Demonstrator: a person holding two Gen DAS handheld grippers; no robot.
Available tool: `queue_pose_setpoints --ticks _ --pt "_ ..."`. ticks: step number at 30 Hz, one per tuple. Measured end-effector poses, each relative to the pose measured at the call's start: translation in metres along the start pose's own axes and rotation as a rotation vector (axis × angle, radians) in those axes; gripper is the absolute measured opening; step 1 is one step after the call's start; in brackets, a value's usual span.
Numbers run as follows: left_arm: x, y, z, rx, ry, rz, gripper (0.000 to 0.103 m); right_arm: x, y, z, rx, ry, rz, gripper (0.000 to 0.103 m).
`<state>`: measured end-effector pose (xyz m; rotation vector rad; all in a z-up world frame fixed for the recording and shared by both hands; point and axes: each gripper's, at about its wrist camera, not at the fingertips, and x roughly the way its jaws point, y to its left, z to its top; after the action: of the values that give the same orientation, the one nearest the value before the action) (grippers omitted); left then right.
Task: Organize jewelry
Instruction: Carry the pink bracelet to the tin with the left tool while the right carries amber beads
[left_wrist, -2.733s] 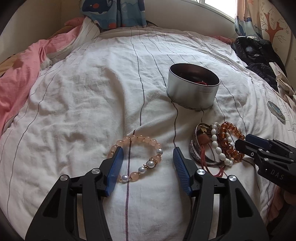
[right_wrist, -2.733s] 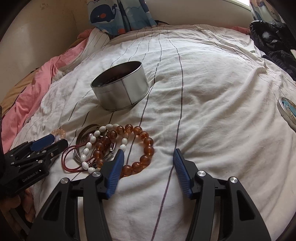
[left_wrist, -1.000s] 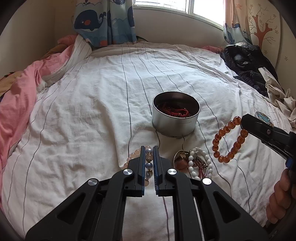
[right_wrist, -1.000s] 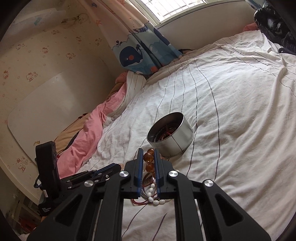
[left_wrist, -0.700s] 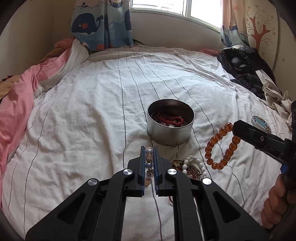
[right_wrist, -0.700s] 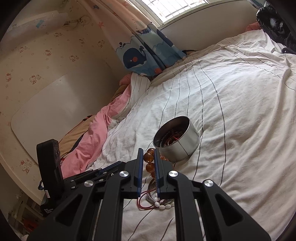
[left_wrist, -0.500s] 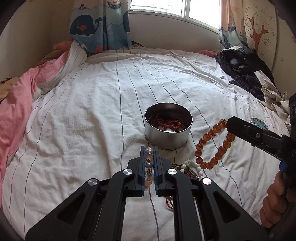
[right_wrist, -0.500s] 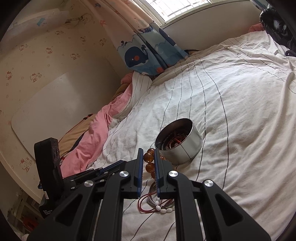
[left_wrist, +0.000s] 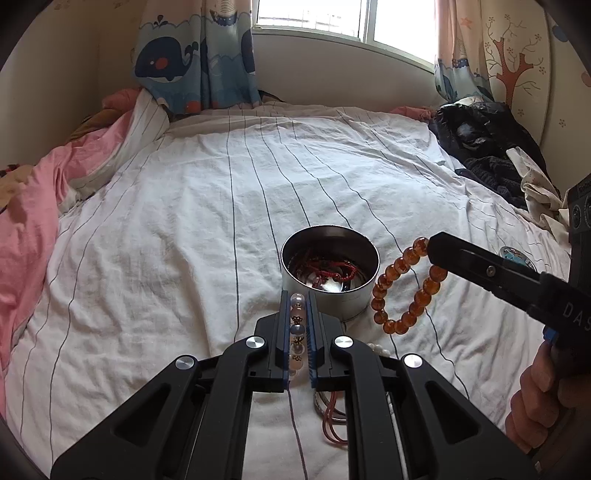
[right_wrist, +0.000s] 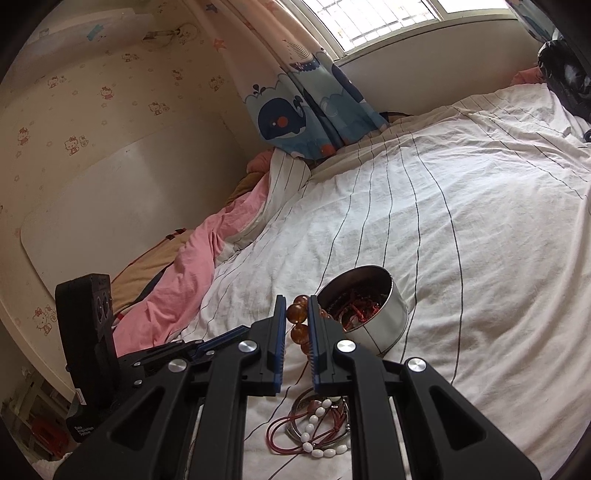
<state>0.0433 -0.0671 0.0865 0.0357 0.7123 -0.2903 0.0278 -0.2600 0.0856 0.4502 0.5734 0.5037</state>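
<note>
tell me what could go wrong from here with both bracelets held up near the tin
The amber bracelet hangs from the right gripper by a bead or two, beside the tin, not over it; released here it would likely land on the sheet. The left gripper pinches round beads of the pink bracelet, which could slip. Both grippers converging on one small tin might collide.

Daylight pours in from the window (left_wrist: 332, 22), pretty blown out there. Everything's sharp, but fisheye bends the edges and corners go black.
</note>
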Motion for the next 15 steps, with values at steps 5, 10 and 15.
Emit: queue_pose_setpoints --ticks 5,10,15 --pt "0.002 0.0 0.007 -0.008 -0.01 -0.014 0.007 0.002 -0.002 0.006 0.003 -0.008 -0.001 0.012" --pt "0.001 0.002 0.02 -0.025 -0.032 -0.032 0.007 0.009 -0.002 0.015 -0.006 -0.01 0.0 0.012" --pt "0.001 0.005 0.033 -0.054 -0.06 -0.07 0.007 0.019 -0.003 0.024 -0.011 -0.015 -0.008 0.012"
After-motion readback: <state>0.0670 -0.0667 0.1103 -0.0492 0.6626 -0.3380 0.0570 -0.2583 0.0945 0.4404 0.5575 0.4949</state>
